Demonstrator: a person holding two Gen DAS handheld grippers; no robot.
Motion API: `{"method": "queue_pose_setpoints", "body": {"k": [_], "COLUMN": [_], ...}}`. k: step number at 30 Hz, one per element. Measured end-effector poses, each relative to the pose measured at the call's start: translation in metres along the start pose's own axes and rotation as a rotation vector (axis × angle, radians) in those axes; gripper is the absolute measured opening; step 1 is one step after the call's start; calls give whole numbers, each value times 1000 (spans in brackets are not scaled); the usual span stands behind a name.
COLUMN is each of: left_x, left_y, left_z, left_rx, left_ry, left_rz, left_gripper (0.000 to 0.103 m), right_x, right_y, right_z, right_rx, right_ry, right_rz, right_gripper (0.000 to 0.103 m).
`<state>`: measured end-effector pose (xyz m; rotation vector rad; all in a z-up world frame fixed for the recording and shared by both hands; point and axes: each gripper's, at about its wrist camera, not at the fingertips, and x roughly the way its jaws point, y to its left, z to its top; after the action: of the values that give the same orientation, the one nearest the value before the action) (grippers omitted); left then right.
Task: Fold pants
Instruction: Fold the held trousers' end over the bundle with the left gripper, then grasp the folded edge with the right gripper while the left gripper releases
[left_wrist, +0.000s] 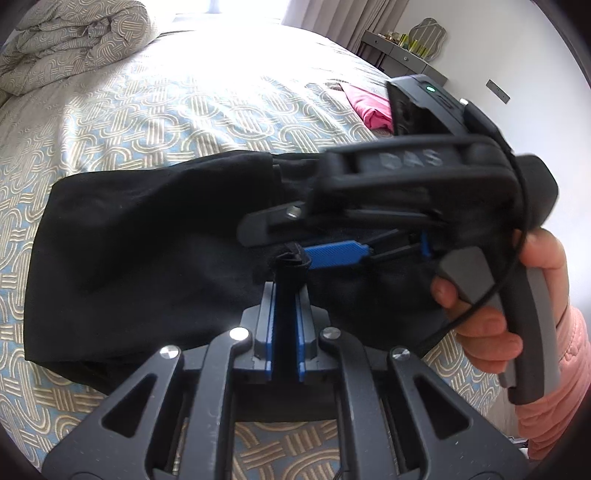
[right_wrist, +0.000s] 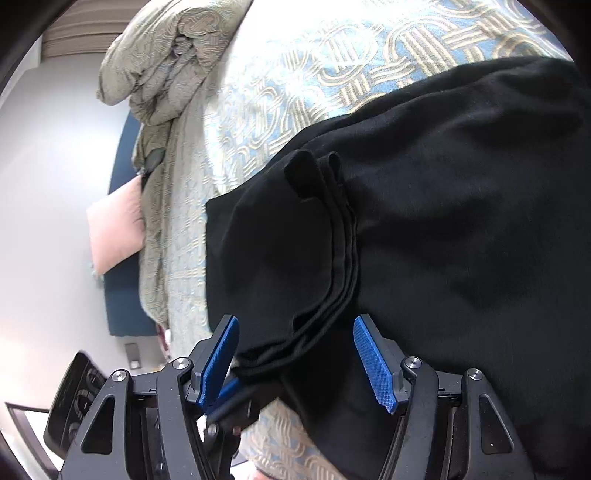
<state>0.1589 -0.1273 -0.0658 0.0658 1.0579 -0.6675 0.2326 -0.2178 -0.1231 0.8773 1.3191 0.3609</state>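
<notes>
Lying on the bed (left_wrist: 155, 122) are the black pants (left_wrist: 147, 236), and they are already folded into a short, thick bundle. Stacked cloth edges can be seen in the right wrist view, so more than one fold seems to be done. One more fold, or a little tidying, may be all that is left, but that is only a guess.

A bunched bit of the pants is pinched tight in the left claw (left_wrist: 284, 295), near the front edge of the bundle. The right claw (right_wrist: 295, 354) is spread wide, and nothing is gripped by it. The layered edge of the pants is seen between its blue pads (right_wrist: 373, 365), but the pads are not pressed on the cloth. In the left view the right claw is seen just above the pants, held by a hand (left_wrist: 491, 317) in a pink sleeve.

The bed is covered with a blue and tan sheet with a loopy pattern. A rumpled quilt (left_wrist: 70, 40) is piled at the far corner. Something pink (left_wrist: 369, 107) is lying farther off on the bed. A grey side table (left_wrist: 402, 48) is set by the white wall. A pale pink pillow (right_wrist: 114, 232) is seen beside the bed, against a dark blue panel.
</notes>
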Motion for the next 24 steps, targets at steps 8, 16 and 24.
{"method": "queue_pose_setpoints", "body": {"k": [8, 16, 24], "left_x": [-5, -52, -82], "left_y": [6, 33, 111], "left_z": [-2, -23, -67], "left_rx": [-9, -19, -135], "left_ry": [-12, -115, -125], "left_rz": [-36, -6, 250], "left_gripper": [9, 47, 64], "right_x": [11, -19, -35], "right_y": [10, 67, 105], "right_z": [9, -8, -12], "right_rx": [-33, -250, -304], "right_ry": [-27, -133, -150], "right_rz": [-64, -159, -119], "right_gripper": [6, 6, 6]}}
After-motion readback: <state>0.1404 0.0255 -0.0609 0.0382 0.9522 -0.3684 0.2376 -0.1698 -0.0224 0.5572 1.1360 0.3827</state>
